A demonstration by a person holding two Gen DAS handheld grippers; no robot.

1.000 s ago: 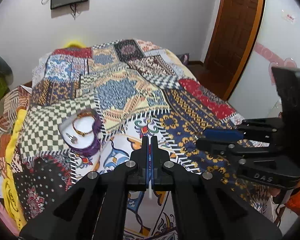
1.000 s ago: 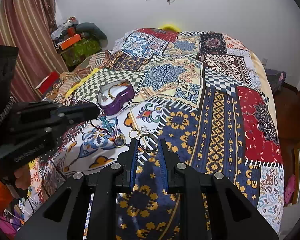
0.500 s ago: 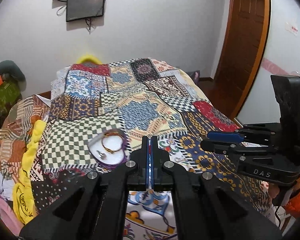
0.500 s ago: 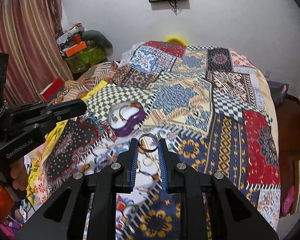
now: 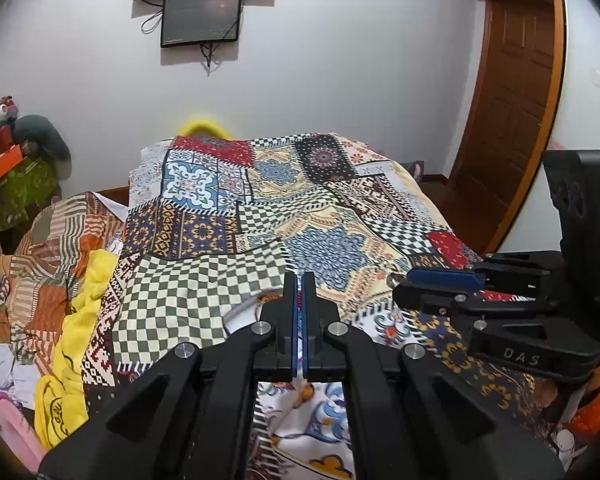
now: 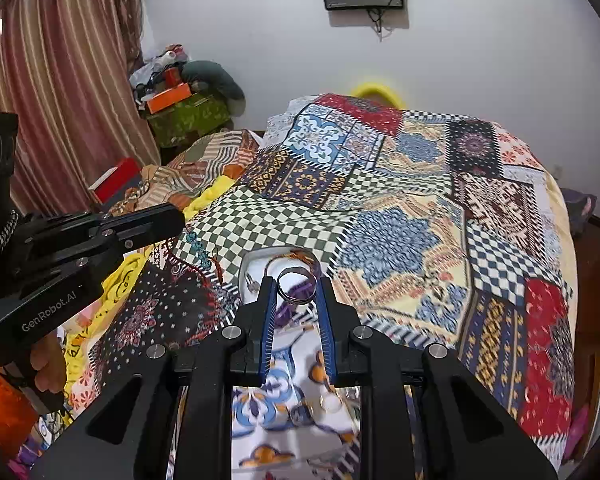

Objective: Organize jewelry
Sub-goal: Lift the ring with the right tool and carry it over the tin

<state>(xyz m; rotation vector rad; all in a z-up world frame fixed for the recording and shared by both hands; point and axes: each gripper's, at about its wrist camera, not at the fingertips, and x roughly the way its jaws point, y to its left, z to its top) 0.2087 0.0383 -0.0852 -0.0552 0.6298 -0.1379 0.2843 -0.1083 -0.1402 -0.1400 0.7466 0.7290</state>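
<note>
Here the right claw (image 6: 297, 289) grips a silver bangle (image 6: 297, 286) between its blue-padded fingertips (image 6: 271, 308), its jaws parted only by the width of the ring, which stands roughly upright and faces the camera. The bangle hangs in front of a heart-shaped jewelry box (image 6: 256, 264) with a pale lining and a purple wall, which sits on the patchwork bedspread (image 6: 400, 216) at the edge of a green-and-white checkered patch; inside the box a gold-coloured bracelet (image 6: 296, 257) curves along the far side, and a small metal piece lies near the left wall, too small to identify. In the left wrist view, the left claw (image 5: 299, 284) is pressed together with only a thin slit between its pads and nothing visibly held, and the pale rim of the box (image 5: 240, 312) peeks out just to the left of its fingers. The right claw (image 5: 400, 280) appears there from the side, well to the right, with the bangle's edge just showing at its tip. A string of teal beads (image 6: 198, 250) lies on the bedspread to the left of the box. A yellow cloth (image 5: 76, 320) is bunched along the bed's left side.
</note>
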